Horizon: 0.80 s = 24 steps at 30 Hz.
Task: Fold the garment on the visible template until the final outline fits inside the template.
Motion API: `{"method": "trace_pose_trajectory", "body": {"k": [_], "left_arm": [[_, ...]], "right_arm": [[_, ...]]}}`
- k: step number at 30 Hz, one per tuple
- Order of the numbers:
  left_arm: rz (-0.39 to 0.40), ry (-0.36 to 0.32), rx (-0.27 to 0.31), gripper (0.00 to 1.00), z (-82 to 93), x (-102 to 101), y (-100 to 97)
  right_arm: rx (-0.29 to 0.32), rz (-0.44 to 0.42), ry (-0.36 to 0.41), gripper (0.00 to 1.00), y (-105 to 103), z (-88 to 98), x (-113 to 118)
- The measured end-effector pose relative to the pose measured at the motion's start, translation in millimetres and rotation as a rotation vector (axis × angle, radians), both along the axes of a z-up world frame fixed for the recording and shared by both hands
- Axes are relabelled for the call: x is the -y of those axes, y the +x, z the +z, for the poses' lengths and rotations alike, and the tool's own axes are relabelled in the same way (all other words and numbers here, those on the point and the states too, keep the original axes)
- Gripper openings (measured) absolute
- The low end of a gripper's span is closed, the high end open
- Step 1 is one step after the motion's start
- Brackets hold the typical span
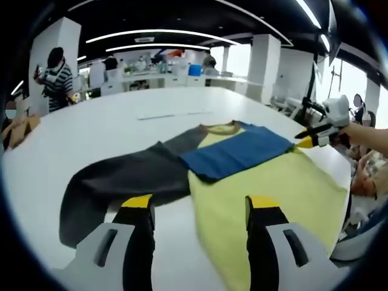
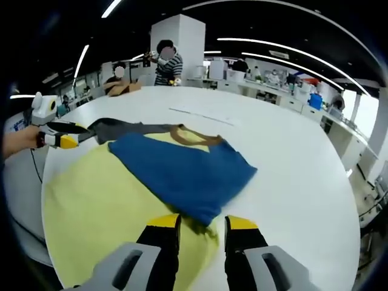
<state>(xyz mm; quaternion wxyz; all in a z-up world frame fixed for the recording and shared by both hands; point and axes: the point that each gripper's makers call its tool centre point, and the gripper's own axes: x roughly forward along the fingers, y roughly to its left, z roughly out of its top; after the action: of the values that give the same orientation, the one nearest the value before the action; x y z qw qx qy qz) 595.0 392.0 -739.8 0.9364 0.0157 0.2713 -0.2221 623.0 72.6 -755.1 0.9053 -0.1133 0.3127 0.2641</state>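
Observation:
A garment with a yellow body (image 1: 273, 194) lies flat on the white table (image 1: 109, 124). Its blue sleeve (image 1: 239, 151) is folded across the chest, and its dark grey sleeve (image 1: 121, 179) stretches out to the left. My left gripper (image 1: 197, 209) is open over the table, at the seam between grey sleeve and yellow body. My right gripper (image 2: 203, 223) is open, with the end of the blue sleeve (image 2: 182, 167) just ahead of its jaws. In the left gripper view the right gripper (image 1: 310, 138) hovers by the blue sleeve's far corner. In the right gripper view the left gripper (image 2: 68, 140) sits near the grey sleeve (image 2: 118, 127).
A thin pale strip (image 1: 173, 114) lies on the table beyond the collar. The table's curved edge (image 2: 339, 182) runs close on the right. People stand at the far side (image 1: 57, 76), with white pillars and benches behind. Brown cloth (image 1: 18, 130) rests at the left edge.

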Motion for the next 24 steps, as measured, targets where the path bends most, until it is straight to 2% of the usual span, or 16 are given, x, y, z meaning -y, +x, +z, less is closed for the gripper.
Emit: {"method": "trace_pose_trajectory", "body": {"k": [6,9,12,19,24], "left_arm": [[0.034,0.003,-0.060,0.39,-22.6,-2.9,12.3],[0.062,-0.027,-0.103,0.36,-32.1,-2.2,15.5],[0.062,-0.025,-0.117,0.33,-38.5,0.3,20.8],[0.088,-0.052,-0.124,0.27,-40.6,3.0,33.4],[0.098,-0.053,-0.127,0.16,-40.5,5.9,34.4]], "right_arm": [[0.003,0.005,-0.032,0.14,3.8,-5.0,2.4],[-0.005,0.012,-0.046,0.12,4.1,-9.3,3.5],[-0.009,0.023,-0.067,0.09,3.2,-12.5,3.1],[-0.008,0.030,-0.092,0.05,4.0,-16.0,0.6],[0.000,0.040,-0.124,0.02,5.0,-17.5,1.6]]}}
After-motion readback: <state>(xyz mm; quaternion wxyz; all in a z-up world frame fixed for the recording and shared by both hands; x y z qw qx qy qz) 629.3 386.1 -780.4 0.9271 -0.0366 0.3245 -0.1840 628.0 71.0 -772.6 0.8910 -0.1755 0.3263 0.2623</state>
